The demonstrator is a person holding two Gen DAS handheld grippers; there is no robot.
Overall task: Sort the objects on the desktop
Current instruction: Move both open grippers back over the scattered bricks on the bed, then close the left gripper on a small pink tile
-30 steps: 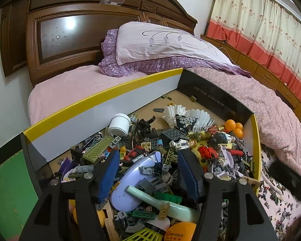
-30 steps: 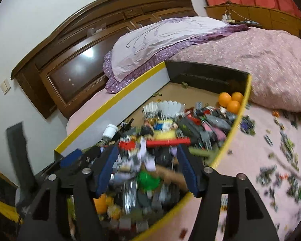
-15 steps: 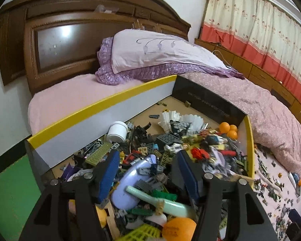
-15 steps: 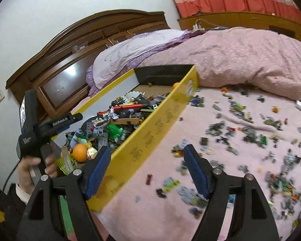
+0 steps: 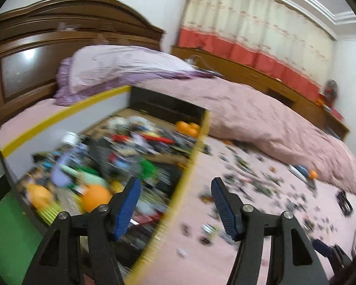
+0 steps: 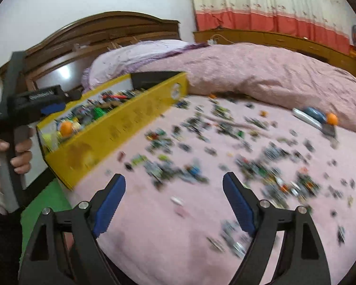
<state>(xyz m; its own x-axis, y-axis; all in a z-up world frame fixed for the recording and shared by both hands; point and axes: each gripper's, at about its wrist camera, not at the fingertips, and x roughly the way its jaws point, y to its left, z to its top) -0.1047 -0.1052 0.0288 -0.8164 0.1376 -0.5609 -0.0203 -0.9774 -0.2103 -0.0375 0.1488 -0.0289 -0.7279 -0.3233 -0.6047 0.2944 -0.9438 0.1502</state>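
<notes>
A second ago both of your grippers were looking down into the yellow box (image 6: 121, 128) full of toys. Now both have swung over to the pink sheet (image 6: 154, 232). Your left gripper (image 5: 173, 204) now hangs over the yellow edge of the box, and its two blue pads have just been opening; they stand wide apart with nothing between them. Your right gripper (image 6: 173, 201) is out over the sheet. Its pads have just been opening too, and they are wide apart and hold nothing.

The small toy bits (image 6: 249, 156) lie spread all over the sheet, too many and too blurry to count. In the box, the left view shows two orange balls (image 5: 96, 197) at the near end and a bunch more at the far end, too blurry to count. One more orange ball (image 6: 331, 118) lies on the sheet by the blanket (image 6: 261, 71). There is one box, one pillow (image 5: 121, 66) and one hand (image 6: 21, 152) holding the left gripper's handle.
</notes>
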